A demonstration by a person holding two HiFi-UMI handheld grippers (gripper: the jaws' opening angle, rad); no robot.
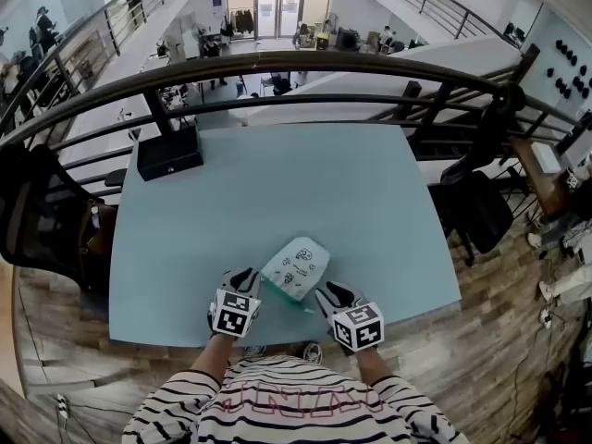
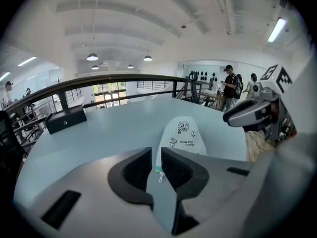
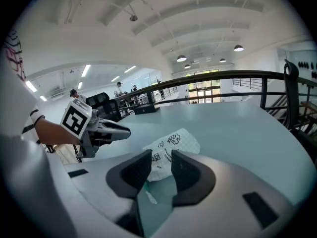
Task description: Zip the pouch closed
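Both grippers crowd the pouch (image 1: 296, 266), which lies at the table's (image 1: 305, 183) 6 o'clock edge!
Left gripper (image 1: 248, 277), at the pouch's 8 o'clock, has its jaws barely parted, with the zip pull (image 2: 159, 175) in the slot. Right gripper (image 1: 328, 294), at 4 o'clock, has wider jaws straddling a corner. A box (image 1: 169, 151) sits at 10 o'clock.

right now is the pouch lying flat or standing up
Lying flat: in the head view the pouch rests printed side up on the table.
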